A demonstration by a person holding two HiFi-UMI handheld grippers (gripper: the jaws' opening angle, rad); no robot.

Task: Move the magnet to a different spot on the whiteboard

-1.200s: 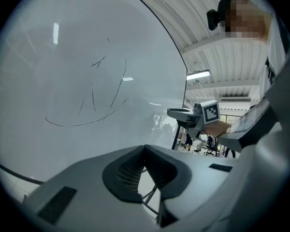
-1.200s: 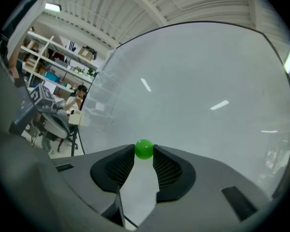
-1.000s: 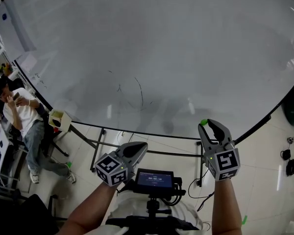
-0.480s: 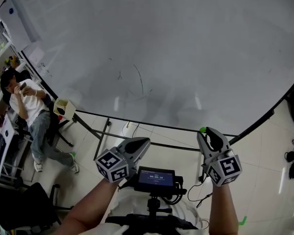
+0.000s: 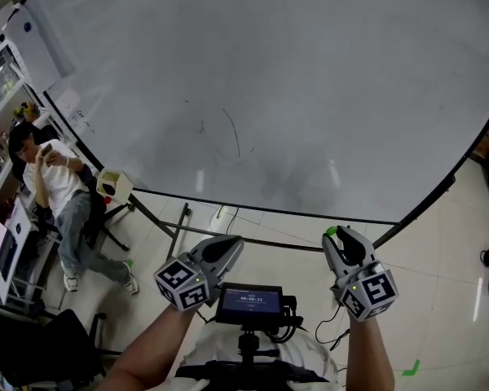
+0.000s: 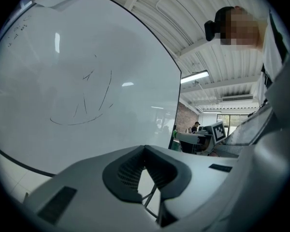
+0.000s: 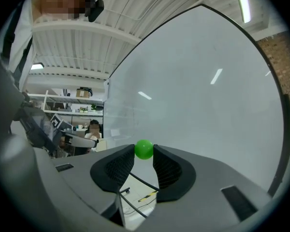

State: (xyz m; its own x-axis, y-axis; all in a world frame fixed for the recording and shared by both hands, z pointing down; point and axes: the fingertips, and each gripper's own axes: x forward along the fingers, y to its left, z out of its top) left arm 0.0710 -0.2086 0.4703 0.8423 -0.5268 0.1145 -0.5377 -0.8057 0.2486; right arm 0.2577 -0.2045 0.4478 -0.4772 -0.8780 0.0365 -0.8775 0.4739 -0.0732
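The right gripper (image 5: 337,236) has sunk below the lower edge of the whiteboard (image 5: 310,96), taking the magnet (image 5: 332,231) with it.
Head view: the left gripper (image 5: 231,246) hangs beside a small screen (image 5: 249,302) whose digits are unreadable, and a person (image 5: 61,186) sits at left. Left gripper view: jaws clenched on nothing, with faint pen strokes (image 6: 89,100) on the board. Right gripper view: the green magnet is pinched between the jaw tips.
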